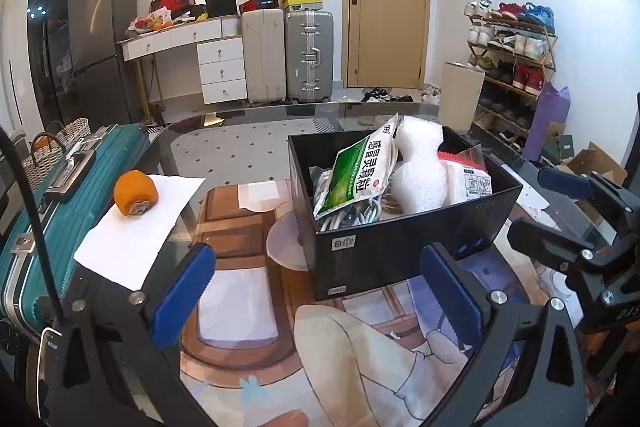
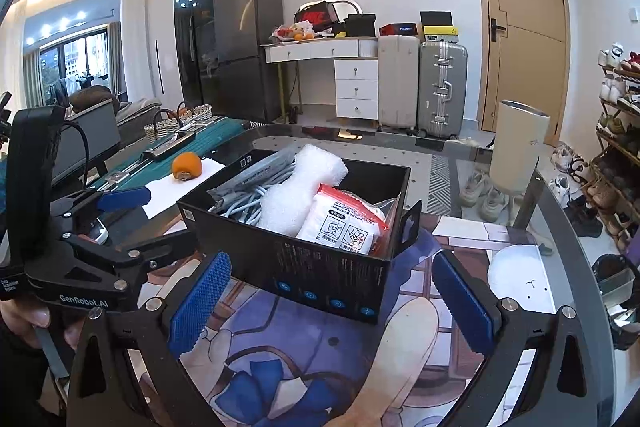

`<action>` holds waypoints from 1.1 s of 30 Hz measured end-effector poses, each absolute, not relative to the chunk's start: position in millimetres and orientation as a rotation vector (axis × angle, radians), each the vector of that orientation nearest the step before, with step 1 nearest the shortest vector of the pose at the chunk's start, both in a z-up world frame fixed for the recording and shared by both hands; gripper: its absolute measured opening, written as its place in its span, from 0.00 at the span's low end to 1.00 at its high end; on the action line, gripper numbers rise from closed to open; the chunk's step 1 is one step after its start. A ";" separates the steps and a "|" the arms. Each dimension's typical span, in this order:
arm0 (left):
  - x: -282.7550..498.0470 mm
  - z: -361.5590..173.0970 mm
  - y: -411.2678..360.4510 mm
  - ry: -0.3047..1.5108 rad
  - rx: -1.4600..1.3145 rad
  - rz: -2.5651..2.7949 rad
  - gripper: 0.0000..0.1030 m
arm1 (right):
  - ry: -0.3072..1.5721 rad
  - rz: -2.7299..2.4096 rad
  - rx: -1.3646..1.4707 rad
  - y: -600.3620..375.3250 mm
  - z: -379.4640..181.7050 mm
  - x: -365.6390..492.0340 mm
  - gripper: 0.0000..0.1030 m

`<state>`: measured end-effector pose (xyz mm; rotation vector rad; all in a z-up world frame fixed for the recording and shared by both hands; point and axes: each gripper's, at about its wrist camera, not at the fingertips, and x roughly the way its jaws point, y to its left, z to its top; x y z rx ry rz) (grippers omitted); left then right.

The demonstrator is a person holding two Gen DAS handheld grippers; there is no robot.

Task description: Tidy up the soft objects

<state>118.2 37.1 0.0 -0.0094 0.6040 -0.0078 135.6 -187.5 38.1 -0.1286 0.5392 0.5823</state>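
Observation:
A black open box (image 1: 372, 251) stands on the glass table and also shows in the right wrist view (image 2: 320, 267). Inside lie a green-and-white pouch (image 1: 360, 171), a white foam wrap (image 1: 420, 167) (image 2: 304, 183), a red-and-white packet (image 1: 468, 179) (image 2: 344, 223) and grey cables (image 2: 248, 199). My left gripper (image 1: 316, 291) is open and empty, just in front of the box. My right gripper (image 2: 332, 295) is open and empty, near the box's front wall; it shows at the right of the left wrist view (image 1: 568, 211).
An orange fruit (image 1: 136, 193) (image 2: 186, 166) rests on a white sheet of paper (image 1: 136, 227) at the table's left. A teal suitcase (image 1: 52, 211) lies beside the table. A cream cylinder (image 2: 516, 147) stands beyond the far right edge. A shoe rack (image 2: 616, 147) is at right.

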 end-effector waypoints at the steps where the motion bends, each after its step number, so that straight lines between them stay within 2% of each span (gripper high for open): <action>1: 118.3 -0.2 36.9 0.607 -0.010 -0.006 1.00 | 0.539 0.575 -0.131 -187.5 38.3 135.2 0.99; 33: 116.5 -1.1 38.4 0.604 -0.022 0.005 1.00 | 0.511 0.554 -0.122 -189.9 41.0 132.1 0.99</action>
